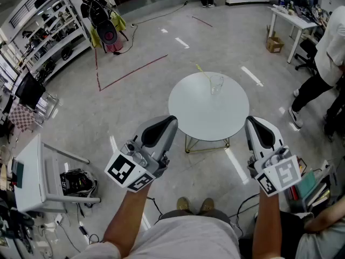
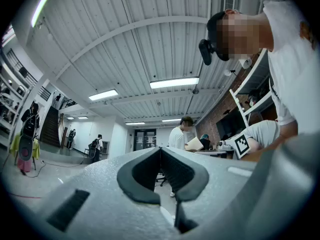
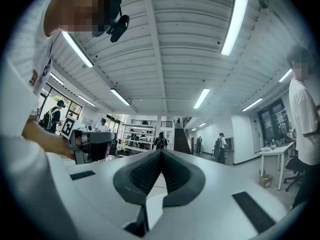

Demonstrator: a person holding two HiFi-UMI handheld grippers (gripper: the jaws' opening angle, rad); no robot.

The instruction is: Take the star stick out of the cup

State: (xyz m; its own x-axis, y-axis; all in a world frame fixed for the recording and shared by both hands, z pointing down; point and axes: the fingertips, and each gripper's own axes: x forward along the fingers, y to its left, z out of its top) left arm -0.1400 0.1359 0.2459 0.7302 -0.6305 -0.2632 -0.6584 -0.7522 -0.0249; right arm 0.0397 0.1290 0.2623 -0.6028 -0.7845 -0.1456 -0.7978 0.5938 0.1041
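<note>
In the head view a clear cup (image 1: 216,83) stands near the far side of a round white table (image 1: 199,115), with a thin yellow stick (image 1: 201,72) leaning out of it to the left. My left gripper (image 1: 169,121) is held at the table's near left edge, well short of the cup. My right gripper (image 1: 253,122) hangs at the near right edge. Both point slightly upward with their jaws together and nothing between them (image 2: 160,151) (image 3: 161,154). The cup and stick are out of sight in both gripper views.
Shelving (image 1: 48,31) lines the far left wall. A small white stand (image 1: 38,171) sits at the left. A desk (image 1: 294,20) and a standing person (image 1: 323,63) are at the far right. Red tape lines (image 1: 135,72) mark the floor beyond the table.
</note>
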